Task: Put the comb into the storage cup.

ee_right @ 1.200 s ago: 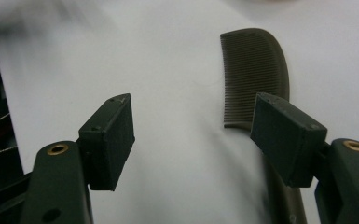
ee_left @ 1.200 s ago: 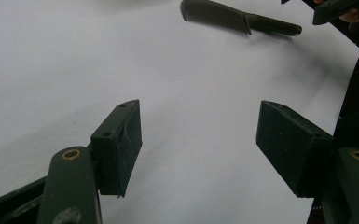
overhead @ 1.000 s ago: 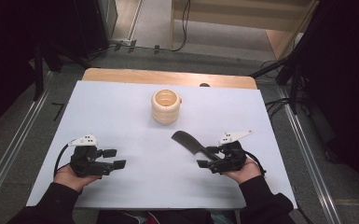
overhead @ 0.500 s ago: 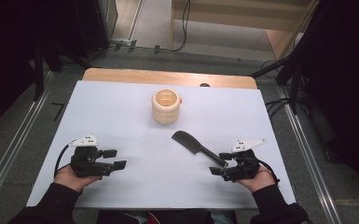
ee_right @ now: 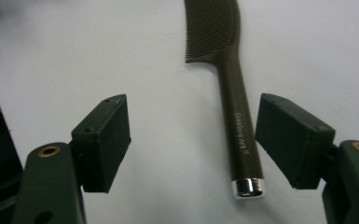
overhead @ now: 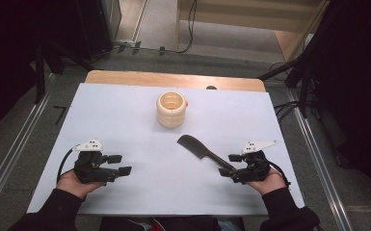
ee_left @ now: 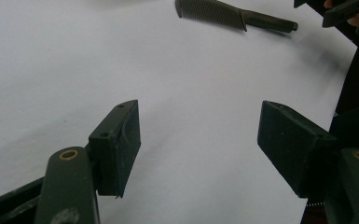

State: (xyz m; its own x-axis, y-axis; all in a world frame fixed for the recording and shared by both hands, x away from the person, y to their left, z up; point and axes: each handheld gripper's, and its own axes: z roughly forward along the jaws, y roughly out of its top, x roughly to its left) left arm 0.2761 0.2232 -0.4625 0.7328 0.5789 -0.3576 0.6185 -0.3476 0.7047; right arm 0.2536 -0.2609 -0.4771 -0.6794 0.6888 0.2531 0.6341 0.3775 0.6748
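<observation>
A dark comb [overhead: 200, 149] lies flat on the white table [overhead: 125, 115], teeth end far, handle pointing to the near right. My right gripper [overhead: 228, 165] stands open just at the handle's end. In the right gripper view the comb [ee_right: 228, 84] runs up between the two jaws, and its silver-capped end sits nearer the right jaw, touching neither; the right gripper [ee_right: 193, 144] holds nothing. My left gripper [overhead: 120, 164] rests open at the near left, empty [ee_left: 200, 144], with the comb [ee_left: 224, 14] far ahead of it.
A round light wooden cup [overhead: 172, 109] stands upright at the table's middle back. A strip of bare wood [overhead: 173, 79] shows along the far edge. Cables and dark stands [overhead: 294, 96] surround the table on the floor.
My right gripper has drawn back toward the near right, off the comb's handle. The comb has stayed in place. The left gripper has not moved.
</observation>
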